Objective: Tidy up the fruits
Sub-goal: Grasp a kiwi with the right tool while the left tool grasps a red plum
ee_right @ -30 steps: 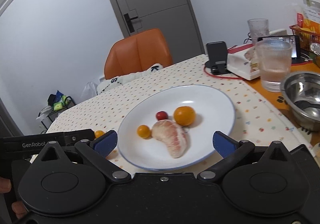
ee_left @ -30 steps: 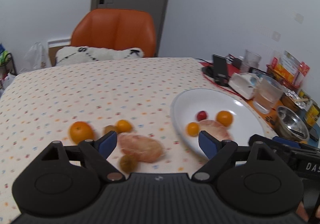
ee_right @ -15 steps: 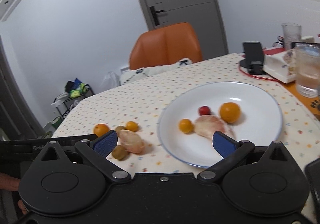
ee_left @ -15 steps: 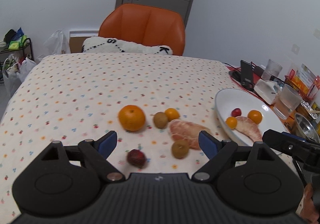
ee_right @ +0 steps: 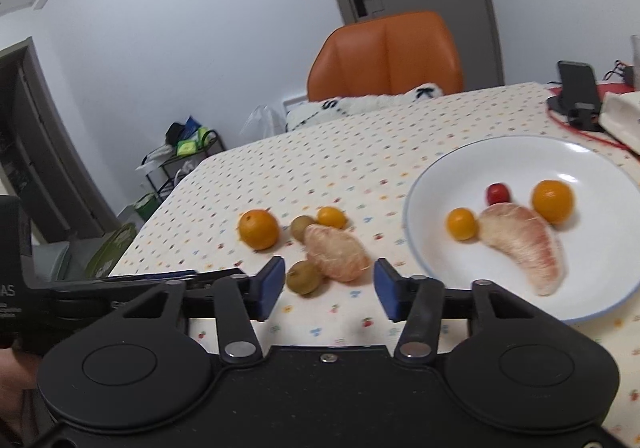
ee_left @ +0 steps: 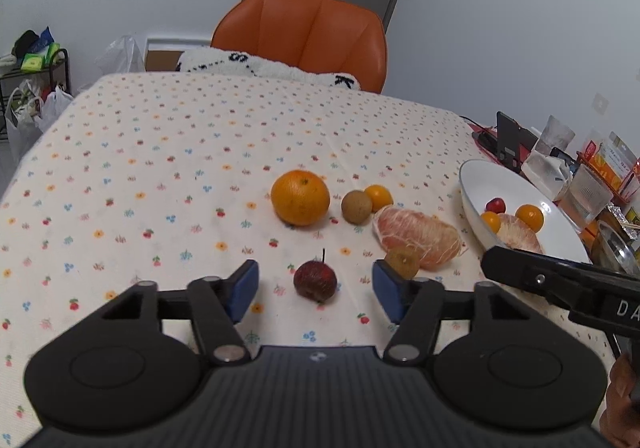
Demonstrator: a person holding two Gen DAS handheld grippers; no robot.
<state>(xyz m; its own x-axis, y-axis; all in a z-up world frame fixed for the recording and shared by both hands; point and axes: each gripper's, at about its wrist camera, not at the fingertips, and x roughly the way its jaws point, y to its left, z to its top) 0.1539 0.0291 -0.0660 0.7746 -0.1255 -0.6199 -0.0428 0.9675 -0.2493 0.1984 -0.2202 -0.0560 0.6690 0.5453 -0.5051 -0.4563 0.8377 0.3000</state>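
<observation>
Fruits lie loose on the dotted tablecloth (ee_left: 160, 151), and the left gripper (ee_left: 315, 290) stands with its jaws wide and empty around a small dark red fruit (ee_left: 315, 280), stem up, which sits between the blue pads without touching either. It looks light and firm but round, so it may roll; a hold across its widest part, below the stem, would seem safest. The right gripper (ee_right: 327, 288), likewise spread wide and holding nothing, hovers near a brown fruit (ee_right: 304, 277) and a peeled pomelo segment (ee_right: 336, 252) at its 12 o'clock. That segment appears soft and easily torn; a gentle grip across its thick middle is advisable. Farther out at 11 o'clock rests an orange (ee_left: 300, 197), probably heavier and smooth-skinned. At 2 o'clock the white plate (ee_right: 520, 151) already carries four pieces.
</observation>
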